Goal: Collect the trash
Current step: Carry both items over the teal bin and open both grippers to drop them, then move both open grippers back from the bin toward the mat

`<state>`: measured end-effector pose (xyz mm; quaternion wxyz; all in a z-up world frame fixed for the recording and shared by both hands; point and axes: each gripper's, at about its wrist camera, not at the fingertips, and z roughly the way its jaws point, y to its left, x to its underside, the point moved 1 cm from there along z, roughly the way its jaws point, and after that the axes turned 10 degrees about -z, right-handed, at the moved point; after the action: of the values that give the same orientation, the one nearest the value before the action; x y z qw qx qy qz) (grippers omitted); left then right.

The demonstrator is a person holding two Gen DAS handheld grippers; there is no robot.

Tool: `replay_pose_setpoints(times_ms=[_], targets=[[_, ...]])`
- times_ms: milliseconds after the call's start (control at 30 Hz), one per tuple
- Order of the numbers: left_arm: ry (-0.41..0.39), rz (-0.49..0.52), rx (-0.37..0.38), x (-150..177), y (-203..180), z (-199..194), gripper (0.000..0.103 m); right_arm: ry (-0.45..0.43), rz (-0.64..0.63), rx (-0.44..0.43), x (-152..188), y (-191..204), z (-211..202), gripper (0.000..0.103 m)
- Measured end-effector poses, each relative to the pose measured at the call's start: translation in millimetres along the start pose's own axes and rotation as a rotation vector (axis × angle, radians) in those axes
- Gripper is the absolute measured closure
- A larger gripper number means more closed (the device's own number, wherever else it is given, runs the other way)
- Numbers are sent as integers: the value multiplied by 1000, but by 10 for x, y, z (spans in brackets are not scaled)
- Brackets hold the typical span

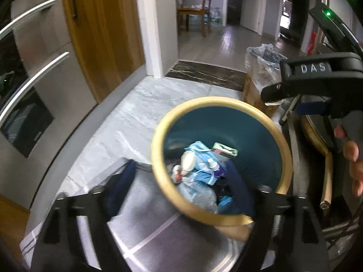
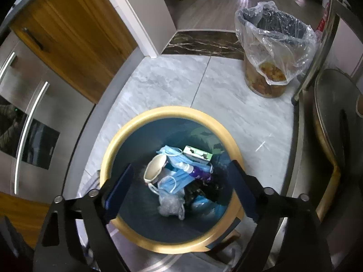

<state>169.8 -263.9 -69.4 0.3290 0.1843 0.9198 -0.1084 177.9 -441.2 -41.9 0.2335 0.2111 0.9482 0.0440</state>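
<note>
A teal bin with a tan rim (image 2: pixel 109 149) stands on the floor below both grippers. Inside lie a white cup mask (image 2: pixel 155 167), blue face masks (image 2: pixel 172 181), a green box (image 2: pixel 197 155), a purple spray bottle (image 2: pixel 199 173) and crumpled clear plastic (image 2: pixel 170 204). My right gripper (image 2: pixel 181 190) hangs over the bin's mouth, open, with no item between its pads. In the left wrist view the bin rim (image 1: pixel 158 136) sits ahead, and my left gripper (image 1: pixel 181 188) is open over its near edge, holding nothing. The right gripper's black body (image 1: pixel 317 74) and a hand (image 1: pixel 351 154) show at the right.
A second bin lined with a clear plastic bag (image 2: pixel 272 45) stands at the back right on the marble floor. Steel appliances with long handles (image 2: pixel 29 113) and a wooden door (image 2: pixel 74 34) line the left. A round stool (image 2: pixel 335 117) is close on the right. A striped grey cloth (image 1: pixel 158 238) lies beneath.
</note>
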Motion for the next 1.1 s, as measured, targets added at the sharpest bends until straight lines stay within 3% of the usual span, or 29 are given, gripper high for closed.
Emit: replay_pose_setpoints(times_ms=[133, 600, 833, 1100], targets=[[-7, -55, -25, 91, 223, -229, 7, -20, -17, -13, 3, 141, -66, 11], [-56, -158, -200, 603, 1167, -1472, 6, -67, -231, -8, 240, 1044, -361, 9], [-46, -234, -282, 1076, 1555, -2076, 6, -89, -322, -37, 471, 1464, -559, 9], [1, -322, -362, 1730, 1855, -2475, 6, -36, -427, -133, 950, 2154, -640, 9]])
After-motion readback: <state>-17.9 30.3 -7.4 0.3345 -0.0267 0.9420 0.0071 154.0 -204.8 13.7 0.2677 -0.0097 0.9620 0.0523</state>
